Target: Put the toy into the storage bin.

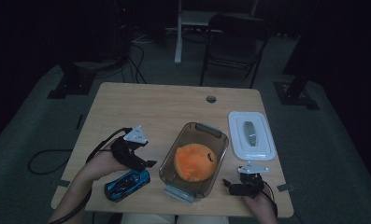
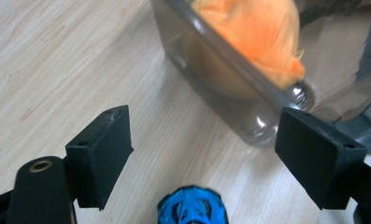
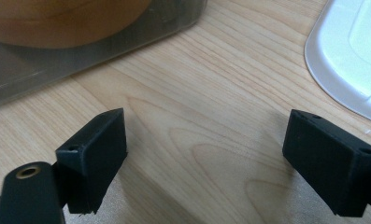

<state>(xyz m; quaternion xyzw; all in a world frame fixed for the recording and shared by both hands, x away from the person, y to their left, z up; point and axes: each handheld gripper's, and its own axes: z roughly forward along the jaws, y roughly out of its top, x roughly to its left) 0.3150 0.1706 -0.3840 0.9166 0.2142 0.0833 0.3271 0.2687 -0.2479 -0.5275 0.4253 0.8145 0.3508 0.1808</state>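
A clear plastic container (image 1: 216,140) stands mid-table with an orange soft object (image 1: 195,161) inside it. A blue toy car (image 1: 127,183) lies to its left near the front edge. My left gripper (image 1: 143,164) hovers just above the car, open. In the left gripper view (image 2: 204,140) the car's blue end (image 2: 192,208) shows low between the jaws, untouched, with the container (image 2: 230,88) and the orange object (image 2: 253,32) beyond. My right gripper (image 1: 230,185) rests open by the container's front right corner, and in its own view (image 3: 206,140) only bare wood lies between the jaws.
A white lid (image 1: 251,135) lies flat right of the container, its edge (image 3: 351,60) showing in the right gripper view. The wooden table (image 1: 150,107) has a cable hole (image 1: 211,99) near its back edge. A folding chair (image 1: 234,42) stands behind the table.
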